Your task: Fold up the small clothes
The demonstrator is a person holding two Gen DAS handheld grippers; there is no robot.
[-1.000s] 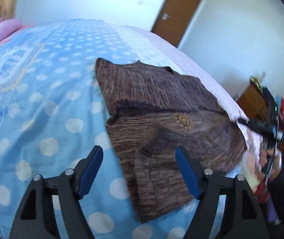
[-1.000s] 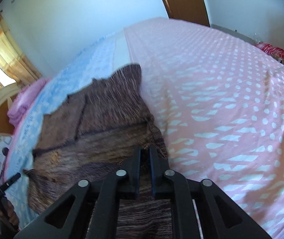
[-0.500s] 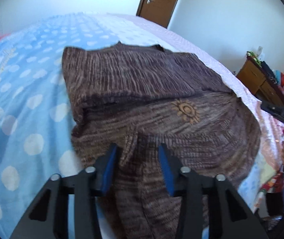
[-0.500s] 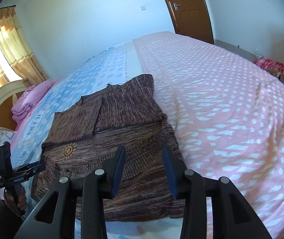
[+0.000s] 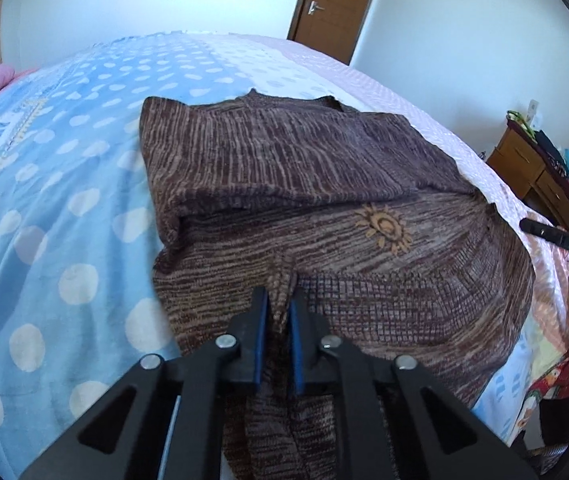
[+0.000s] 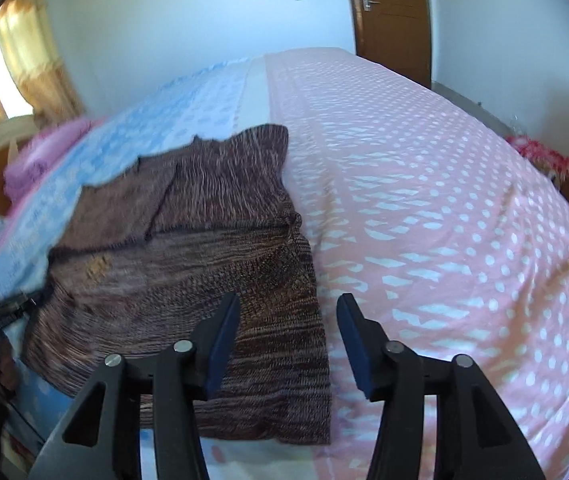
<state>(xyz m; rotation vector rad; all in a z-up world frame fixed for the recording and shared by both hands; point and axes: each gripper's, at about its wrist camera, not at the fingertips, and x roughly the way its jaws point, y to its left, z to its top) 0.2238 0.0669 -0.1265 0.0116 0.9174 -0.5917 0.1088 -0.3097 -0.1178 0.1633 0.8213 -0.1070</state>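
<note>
A brown striped knit sweater (image 5: 308, 184) with an orange sun emblem (image 5: 384, 230) lies partly folded on the bed, its upper part folded over. My left gripper (image 5: 279, 304) is shut on a pinched ridge of the sweater's near edge. In the right wrist view the sweater (image 6: 188, 248) lies left of centre. My right gripper (image 6: 288, 312) is open and empty, just above the sweater's near right corner. The right gripper also shows at the right edge of the left wrist view (image 5: 564, 240).
The bed has a blue dotted cover (image 5: 56, 200) on the left and a pink dotted cover (image 6: 444, 200) on the right. A pink pillow (image 6: 40, 156) lies at the head. A wooden dresser (image 5: 532, 172) stands right; a brown door (image 6: 392, 16) is behind.
My left gripper moved onto the sweater's near edge and shut on it. My right gripper let go of the sweater, opened wide and drew back.
</note>
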